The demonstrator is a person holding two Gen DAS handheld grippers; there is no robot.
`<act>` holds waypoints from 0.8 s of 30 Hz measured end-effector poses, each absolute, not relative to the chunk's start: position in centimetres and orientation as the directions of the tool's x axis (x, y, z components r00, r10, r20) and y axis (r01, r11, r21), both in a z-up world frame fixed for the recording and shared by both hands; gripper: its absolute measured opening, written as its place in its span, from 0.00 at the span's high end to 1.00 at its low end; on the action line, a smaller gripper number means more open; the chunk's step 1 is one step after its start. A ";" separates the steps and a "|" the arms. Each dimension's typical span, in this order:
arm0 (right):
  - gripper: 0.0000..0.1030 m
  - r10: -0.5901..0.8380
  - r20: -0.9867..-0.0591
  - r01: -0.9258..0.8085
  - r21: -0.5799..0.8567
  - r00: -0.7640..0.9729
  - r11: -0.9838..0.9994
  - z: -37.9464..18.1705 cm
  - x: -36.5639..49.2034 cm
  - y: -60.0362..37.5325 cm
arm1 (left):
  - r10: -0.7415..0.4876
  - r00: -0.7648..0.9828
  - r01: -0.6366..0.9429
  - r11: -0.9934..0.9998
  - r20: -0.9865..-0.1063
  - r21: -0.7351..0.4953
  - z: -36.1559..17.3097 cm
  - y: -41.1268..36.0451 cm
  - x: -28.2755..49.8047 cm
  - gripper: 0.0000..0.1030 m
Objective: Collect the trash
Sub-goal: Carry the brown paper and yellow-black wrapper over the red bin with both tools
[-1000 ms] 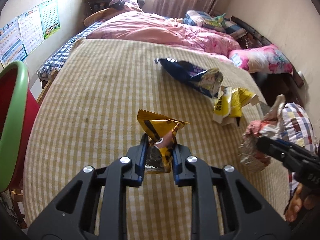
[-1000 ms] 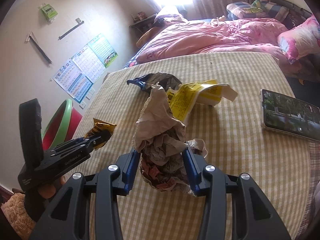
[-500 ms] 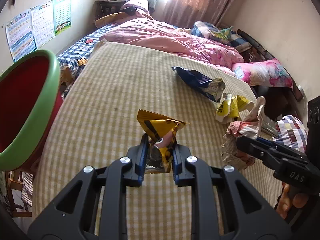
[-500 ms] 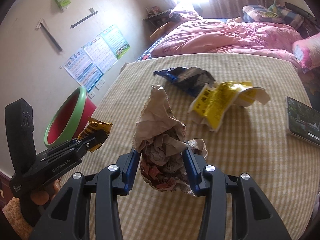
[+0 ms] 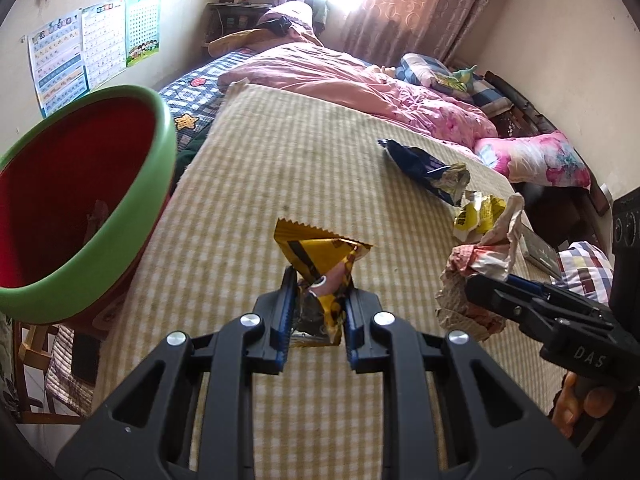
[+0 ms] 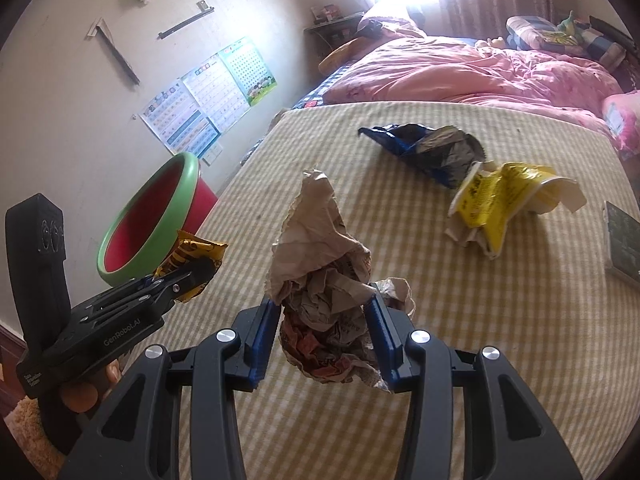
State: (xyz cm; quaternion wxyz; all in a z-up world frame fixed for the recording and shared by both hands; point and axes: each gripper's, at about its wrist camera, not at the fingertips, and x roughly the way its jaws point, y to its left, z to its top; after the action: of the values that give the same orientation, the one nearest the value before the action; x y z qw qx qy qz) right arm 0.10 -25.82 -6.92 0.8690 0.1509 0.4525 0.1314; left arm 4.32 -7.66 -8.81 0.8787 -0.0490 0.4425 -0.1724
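My left gripper (image 5: 316, 312) is shut on a yellow-and-black snack wrapper (image 5: 316, 252) and holds it above the checked table (image 5: 260, 184). It also shows in the right wrist view (image 6: 192, 256). My right gripper (image 6: 326, 320) is shut on a crumpled brown paper wad (image 6: 320, 264), which shows at the right of the left wrist view (image 5: 476, 268). A red bin with a green rim (image 5: 72, 200) stands just off the table's left edge, close to the left gripper (image 6: 176, 280). A blue wrapper (image 6: 424, 148) and a yellow wrapper (image 6: 500, 200) lie on the table further back.
A phone (image 6: 620, 244) lies near the table's right edge. A bed with pink bedding (image 5: 340, 80) stands behind the table. Posters (image 6: 208, 96) hang on the left wall. A wooden chair (image 5: 28, 364) stands below the bin.
Both grippers have moved left toward the bin with their trash still held. The bin now fills much more of the left wrist view.
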 end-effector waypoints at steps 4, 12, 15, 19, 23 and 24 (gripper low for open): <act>0.59 0.365 -0.747 -0.100 0.375 0.556 0.922 -6.8 0.1 -24.6 | -0.345 0.555 0.251 0.937 -0.757 -0.243 -8.7 -6.5 4.2 0.80; 0.59 0.373 -0.742 -0.119 0.372 0.557 0.920 -6.4 0.8 -22.2 | -0.348 0.575 0.245 0.937 -0.741 -0.250 -7.7 -4.1 4.1 0.80; 0.59 0.377 -0.740 -0.125 0.374 0.557 0.919 -6.3 1.1 -21.1 | -0.348 0.580 0.242 0.937 -0.737 -0.252 -7.4 -3.3 4.1 0.80; 0.59 0.379 -0.739 -0.129 0.374 0.557 0.918 -6.1 1.6 -19.7 | -0.347 0.583 0.238 0.938 -0.735 -0.254 -7.2 -2.3 4.3 0.80; 0.58 0.371 -0.744 -0.127 0.365 0.556 0.922 -6.0 1.9 -18.7 | -0.349 0.585 0.238 0.937 -0.732 -0.257 -7.1 -1.4 4.5 0.80; 0.58 0.369 -0.745 -0.126 0.363 0.556 0.923 -6.0 2.1 -18.4 | -0.350 0.585 0.238 0.936 -0.732 -0.258 -7.1 -1.2 4.5 0.80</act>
State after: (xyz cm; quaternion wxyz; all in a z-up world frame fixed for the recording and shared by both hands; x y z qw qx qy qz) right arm 2.08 -18.43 -5.98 0.8716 0.1352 0.4492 0.1421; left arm 4.47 -1.17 -7.05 0.8877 -0.0662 0.4245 -0.1656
